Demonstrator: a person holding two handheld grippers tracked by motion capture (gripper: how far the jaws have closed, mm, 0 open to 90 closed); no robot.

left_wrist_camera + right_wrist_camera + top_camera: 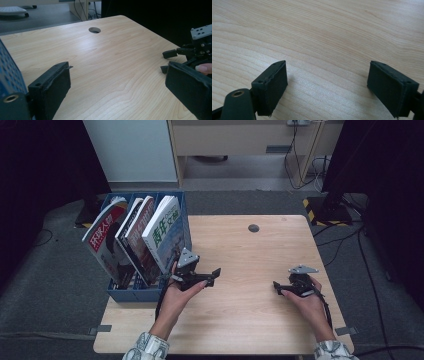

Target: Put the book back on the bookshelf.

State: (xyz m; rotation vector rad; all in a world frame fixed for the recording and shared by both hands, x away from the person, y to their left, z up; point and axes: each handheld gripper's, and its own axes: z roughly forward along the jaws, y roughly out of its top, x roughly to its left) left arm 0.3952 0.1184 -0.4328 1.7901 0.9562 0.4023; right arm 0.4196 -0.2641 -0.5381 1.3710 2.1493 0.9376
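Both claws, left (212, 274) and right (276, 286), gape empty over bare table (250, 255), beside blue rack (125, 292).

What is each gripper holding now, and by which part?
Nothing is held. The left gripper and the right gripper both stand open over the bare wooden table, with only tabletop between their jaws.

two handheld black grippers, patterned sleeves

left gripper (212, 274) and right gripper (278, 286): black padded jaws, grey three-cornered top plates, trailing black cables; sleeves pale, dark-patterned.
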